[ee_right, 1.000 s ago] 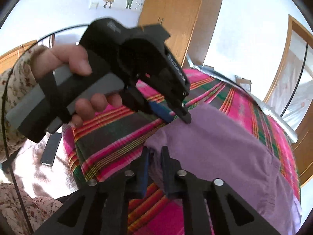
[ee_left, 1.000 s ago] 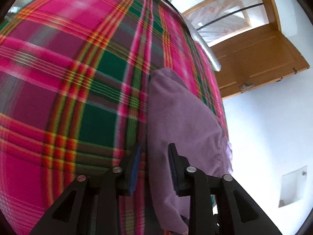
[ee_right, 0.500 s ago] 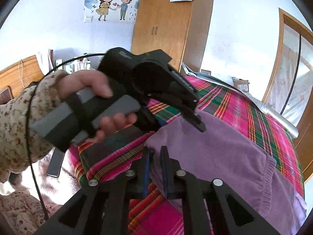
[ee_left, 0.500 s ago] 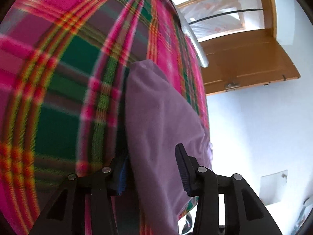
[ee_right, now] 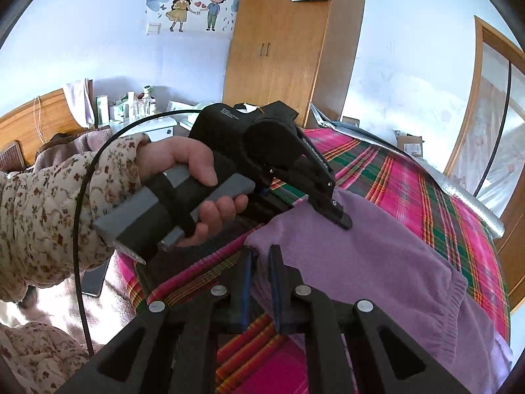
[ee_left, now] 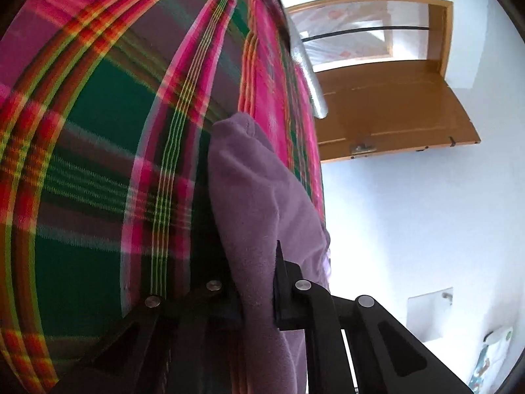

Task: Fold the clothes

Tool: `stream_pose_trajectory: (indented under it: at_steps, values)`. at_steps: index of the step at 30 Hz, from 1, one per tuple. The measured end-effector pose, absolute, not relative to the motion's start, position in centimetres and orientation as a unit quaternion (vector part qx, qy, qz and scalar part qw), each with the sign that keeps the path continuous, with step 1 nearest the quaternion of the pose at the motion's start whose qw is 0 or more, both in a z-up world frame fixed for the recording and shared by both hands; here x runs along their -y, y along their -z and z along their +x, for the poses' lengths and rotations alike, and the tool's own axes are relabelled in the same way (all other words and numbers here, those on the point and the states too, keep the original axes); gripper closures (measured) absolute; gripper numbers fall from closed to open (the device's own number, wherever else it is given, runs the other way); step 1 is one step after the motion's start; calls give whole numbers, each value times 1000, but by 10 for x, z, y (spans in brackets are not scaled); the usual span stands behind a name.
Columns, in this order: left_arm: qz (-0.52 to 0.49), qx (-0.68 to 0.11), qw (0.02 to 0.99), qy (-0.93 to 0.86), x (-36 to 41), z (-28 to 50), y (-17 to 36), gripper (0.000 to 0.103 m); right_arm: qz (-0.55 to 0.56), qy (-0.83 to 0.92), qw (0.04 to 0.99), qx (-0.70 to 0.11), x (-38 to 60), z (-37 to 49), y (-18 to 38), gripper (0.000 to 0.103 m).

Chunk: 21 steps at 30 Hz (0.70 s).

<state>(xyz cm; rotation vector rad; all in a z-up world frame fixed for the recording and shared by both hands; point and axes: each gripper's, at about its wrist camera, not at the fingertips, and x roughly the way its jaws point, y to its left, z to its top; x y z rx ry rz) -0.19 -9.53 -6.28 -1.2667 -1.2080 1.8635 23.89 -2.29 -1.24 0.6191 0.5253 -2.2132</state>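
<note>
A purple garment [ee_right: 377,262] with an elastic hem lies on a pink, green and red plaid blanket [ee_right: 426,197]. My right gripper [ee_right: 261,262] is shut on the garment's near edge, with fabric pinched between its blue-padded fingers. A hand [ee_right: 183,164] in a floral sleeve holds my left gripper [ee_right: 338,216] at the garment's far-left corner. In the left wrist view the purple garment [ee_left: 256,197] fills the narrow gap of my left gripper [ee_left: 259,282], which is shut on it above the plaid blanket [ee_left: 98,131]; its left finger is hidden by fabric.
A wooden door [ee_left: 387,108] stands open beyond the bed's far side. A silver mat edge [ee_left: 308,72] runs along the blanket. A wooden wardrobe [ee_right: 288,49] and a nightstand with bottles [ee_right: 131,105] stand behind. A dark phone [ee_right: 93,279] lies at the left.
My left gripper opened wide around the purple fabric, then shut on it. The right gripper kept its hold on the near edge and both rose slightly.
</note>
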Motion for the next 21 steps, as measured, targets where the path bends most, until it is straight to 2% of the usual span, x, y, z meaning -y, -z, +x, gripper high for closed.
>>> stream_pose_trajectory:
  at_steps: [10,21]
  values:
    - [-452,450,292,-713,111,-7,52,92,244,864,390,-205,39,231,7,93]
    - [-430,442,260,-743,160,5,44,93,235,838,443,-213,79,230,3,93]
